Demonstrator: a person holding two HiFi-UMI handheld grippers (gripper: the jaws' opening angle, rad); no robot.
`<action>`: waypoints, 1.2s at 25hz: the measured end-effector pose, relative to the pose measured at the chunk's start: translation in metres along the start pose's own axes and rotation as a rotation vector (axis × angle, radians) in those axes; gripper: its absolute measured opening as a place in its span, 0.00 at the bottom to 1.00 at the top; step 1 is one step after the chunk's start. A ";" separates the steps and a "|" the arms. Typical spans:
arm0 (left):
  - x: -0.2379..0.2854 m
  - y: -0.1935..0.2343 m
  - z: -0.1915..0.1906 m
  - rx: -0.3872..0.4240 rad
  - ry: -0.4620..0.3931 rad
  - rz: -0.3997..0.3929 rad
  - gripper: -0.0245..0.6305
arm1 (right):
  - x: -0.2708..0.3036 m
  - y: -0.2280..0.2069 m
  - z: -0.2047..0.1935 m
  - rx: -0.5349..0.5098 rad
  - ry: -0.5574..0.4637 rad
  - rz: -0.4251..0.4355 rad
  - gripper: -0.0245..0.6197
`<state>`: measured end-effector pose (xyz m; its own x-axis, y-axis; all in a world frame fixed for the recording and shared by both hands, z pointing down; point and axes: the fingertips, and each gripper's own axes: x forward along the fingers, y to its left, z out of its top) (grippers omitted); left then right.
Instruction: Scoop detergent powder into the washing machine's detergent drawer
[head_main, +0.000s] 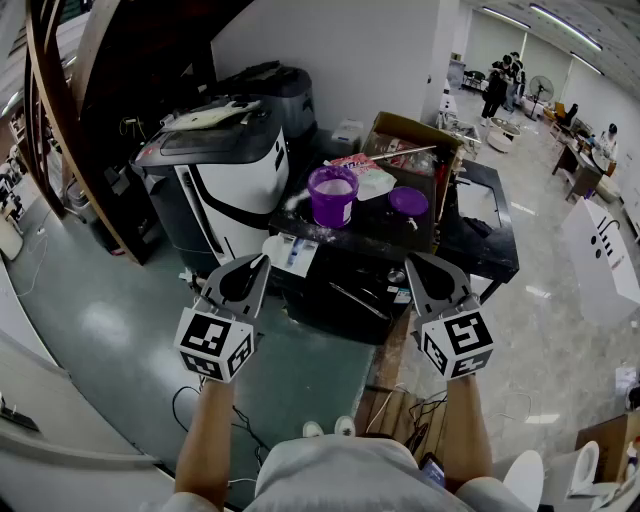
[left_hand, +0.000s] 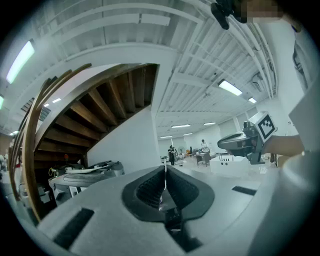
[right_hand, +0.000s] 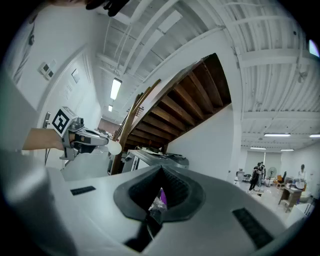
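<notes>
A purple tub (head_main: 332, 195) holding white powder stands open on the black table (head_main: 480, 245), with its purple lid (head_main: 408, 201) lying to its right. The white washing machine (head_main: 225, 170) stands left of the table. A white drawer-like part with a blue mark (head_main: 292, 253) sits at the machine's front corner. My left gripper (head_main: 262, 260) and right gripper (head_main: 408, 260) hover side by side short of the table, both shut and holding nothing. The jaws meet in the left gripper view (left_hand: 165, 169) and in the right gripper view (right_hand: 161, 171). A sliver of purple shows behind the right jaws.
A cardboard box (head_main: 415, 135) and a white bag (head_main: 375, 183) crowd the table's back. A dark printer-like unit (head_main: 275, 90) stands behind the washing machine. A wooden staircase (head_main: 60, 110) rises at left. Cables (head_main: 200, 425) lie on the floor, and people stand far back right.
</notes>
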<state>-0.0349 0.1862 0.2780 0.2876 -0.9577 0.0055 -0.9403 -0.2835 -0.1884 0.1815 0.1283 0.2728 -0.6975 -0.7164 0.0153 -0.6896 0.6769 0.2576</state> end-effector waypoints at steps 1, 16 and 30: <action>-0.001 -0.001 0.000 0.004 0.000 -0.004 0.06 | -0.001 0.000 -0.001 0.001 0.002 -0.002 0.03; -0.001 0.013 -0.008 0.024 0.008 -0.028 0.06 | 0.001 0.004 -0.002 0.045 0.004 -0.035 0.03; 0.090 0.062 -0.041 0.019 0.052 -0.037 0.06 | 0.098 -0.045 -0.036 0.029 0.023 -0.009 0.03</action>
<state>-0.0744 0.0805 0.3070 0.3115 -0.9481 0.0639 -0.9255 -0.3179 -0.2057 0.1513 0.0214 0.2978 -0.6867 -0.7261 0.0349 -0.7016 0.6746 0.2295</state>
